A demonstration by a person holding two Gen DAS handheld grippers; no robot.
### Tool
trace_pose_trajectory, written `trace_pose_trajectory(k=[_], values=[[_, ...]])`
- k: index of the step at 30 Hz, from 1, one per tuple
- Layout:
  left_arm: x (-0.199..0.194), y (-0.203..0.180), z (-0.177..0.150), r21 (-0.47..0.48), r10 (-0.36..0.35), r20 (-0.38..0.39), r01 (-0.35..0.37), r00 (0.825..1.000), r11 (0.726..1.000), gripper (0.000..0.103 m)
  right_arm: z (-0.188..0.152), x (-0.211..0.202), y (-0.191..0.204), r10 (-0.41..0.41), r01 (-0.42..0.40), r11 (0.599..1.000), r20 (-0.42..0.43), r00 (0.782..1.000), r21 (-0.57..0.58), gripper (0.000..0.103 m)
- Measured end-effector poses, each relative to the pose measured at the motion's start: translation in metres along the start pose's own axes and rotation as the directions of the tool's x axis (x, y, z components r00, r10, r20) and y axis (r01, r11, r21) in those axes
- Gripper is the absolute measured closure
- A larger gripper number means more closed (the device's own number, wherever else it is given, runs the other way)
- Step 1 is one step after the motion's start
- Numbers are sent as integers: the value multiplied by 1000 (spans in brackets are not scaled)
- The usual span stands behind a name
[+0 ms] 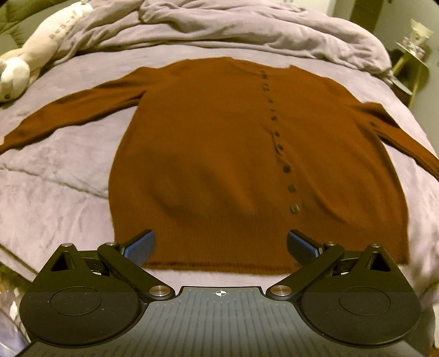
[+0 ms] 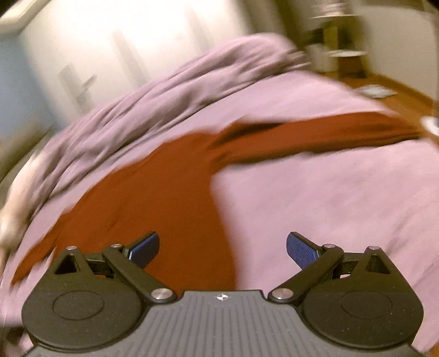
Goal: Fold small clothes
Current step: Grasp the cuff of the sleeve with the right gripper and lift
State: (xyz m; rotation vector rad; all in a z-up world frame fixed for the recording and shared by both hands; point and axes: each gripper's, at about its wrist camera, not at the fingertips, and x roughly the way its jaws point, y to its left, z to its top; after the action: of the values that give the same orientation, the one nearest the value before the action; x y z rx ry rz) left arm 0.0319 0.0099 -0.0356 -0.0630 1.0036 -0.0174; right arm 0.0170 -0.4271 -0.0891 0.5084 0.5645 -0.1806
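Observation:
A rust-brown buttoned cardigan (image 1: 219, 153) lies flat and face up on the bed, both sleeves spread out to the sides, a row of dark buttons (image 1: 285, 169) running down its front. My left gripper (image 1: 221, 247) is open and empty, hovering over the cardigan's bottom hem. In the blurred right wrist view the cardigan (image 2: 164, 192) shows with its right sleeve (image 2: 315, 134) stretched away to the right. My right gripper (image 2: 222, 248) is open and empty, above the cardigan's right side edge.
A lilac sheet (image 1: 55, 175) covers the bed. A crumpled grey duvet (image 1: 219, 24) is heaped at the head end. A white plush toy (image 1: 33, 52) lies at the far left. A small side table (image 1: 411, 60) stands right of the bed.

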Motion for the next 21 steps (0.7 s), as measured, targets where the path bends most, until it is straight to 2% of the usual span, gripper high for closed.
trace_pose_trajectory(k=[2, 3, 5, 7, 9, 12, 15, 17, 21], values=[[8, -1, 7, -18, 19, 3, -19, 1000, 1000, 0, 28, 14, -46, -73, 65, 990, 65, 995, 125, 6], [11, -2, 11, -28, 26, 7, -26, 1000, 999, 0, 39, 20, -66, -101, 83, 979, 88, 991, 184, 12], [16, -5, 18, -54, 39, 12, -38, 999, 998, 0, 57, 37, -109, -167, 129, 941, 97, 981, 314, 23], [22, -9, 24, -74, 36, 12, -35, 999, 997, 0, 65, 55, -146, -207, 160, 890, 66, 976, 427, 46], [27, -14, 30, -82, 36, 11, -35, 999, 996, 0, 66, 69, -177, -239, 183, 835, 42, 970, 519, 50], [34, -23, 36, -65, 37, 3, -36, 999, 997, 0, 68, 79, -205, -227, 131, 779, 82, 970, 613, 52], [41, -29, 37, -37, 42, -16, -43, 999, 998, 0, 73, 91, -215, -232, 114, 765, 107, 967, 634, 52], [44, -31, 36, -27, 40, -32, -41, 999, 999, 0, 77, 98, -213, -245, 132, 785, 108, 964, 605, 57], [46, -25, 36, -20, 49, -44, -50, 998, 999, 0, 91, 108, -209, -275, 195, 827, 78, 958, 528, 98]])
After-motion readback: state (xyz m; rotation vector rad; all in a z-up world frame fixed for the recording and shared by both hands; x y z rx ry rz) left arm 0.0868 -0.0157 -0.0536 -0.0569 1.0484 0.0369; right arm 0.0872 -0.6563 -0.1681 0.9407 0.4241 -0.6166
